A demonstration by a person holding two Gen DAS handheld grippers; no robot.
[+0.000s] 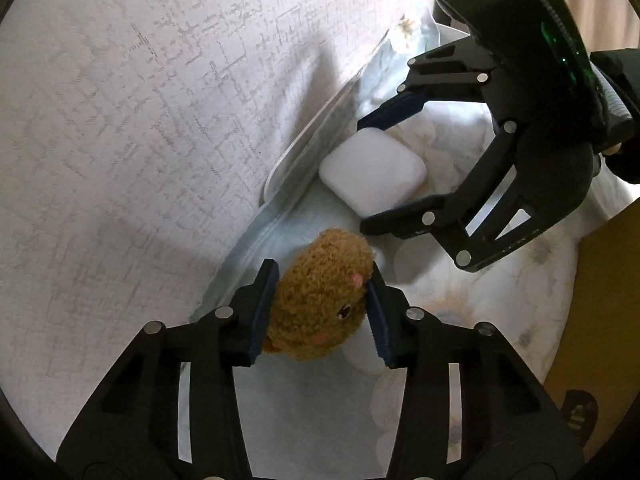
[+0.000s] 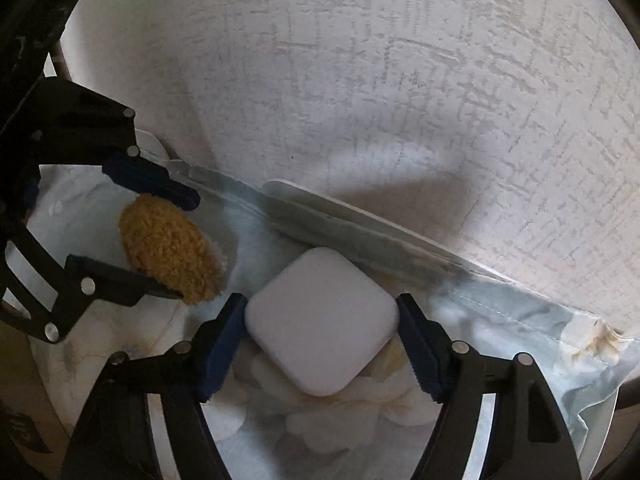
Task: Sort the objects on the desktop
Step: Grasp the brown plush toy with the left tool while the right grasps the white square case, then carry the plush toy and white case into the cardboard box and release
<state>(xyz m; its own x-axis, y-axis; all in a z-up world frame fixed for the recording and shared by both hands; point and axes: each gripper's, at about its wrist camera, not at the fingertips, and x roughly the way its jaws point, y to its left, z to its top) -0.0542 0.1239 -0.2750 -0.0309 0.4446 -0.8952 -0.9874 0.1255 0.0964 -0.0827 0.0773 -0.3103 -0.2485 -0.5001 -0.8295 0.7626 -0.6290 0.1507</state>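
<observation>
A brown fuzzy plush toy (image 1: 320, 304) lies on a pale floral cloth (image 1: 460, 304) close to the wall. My left gripper (image 1: 322, 276) is shut on it, a blue pad pressing each side. Just beyond the toy sits a white rounded square case (image 1: 372, 172). My right gripper (image 2: 320, 300) points down over the case (image 2: 322, 320), and its pads touch two opposite corners. The right wrist view shows the left gripper (image 2: 184, 246) at the left, clamped on the plush toy (image 2: 168, 248). In the left wrist view the right gripper (image 1: 362, 176) reaches in from the upper right.
A white textured wall (image 1: 140, 120) rises right behind the cloth's edge. A thin pale plastic strip (image 2: 360, 220) lies between wall and cloth. A brown cardboard box (image 1: 600, 320) stands at the right of the left wrist view.
</observation>
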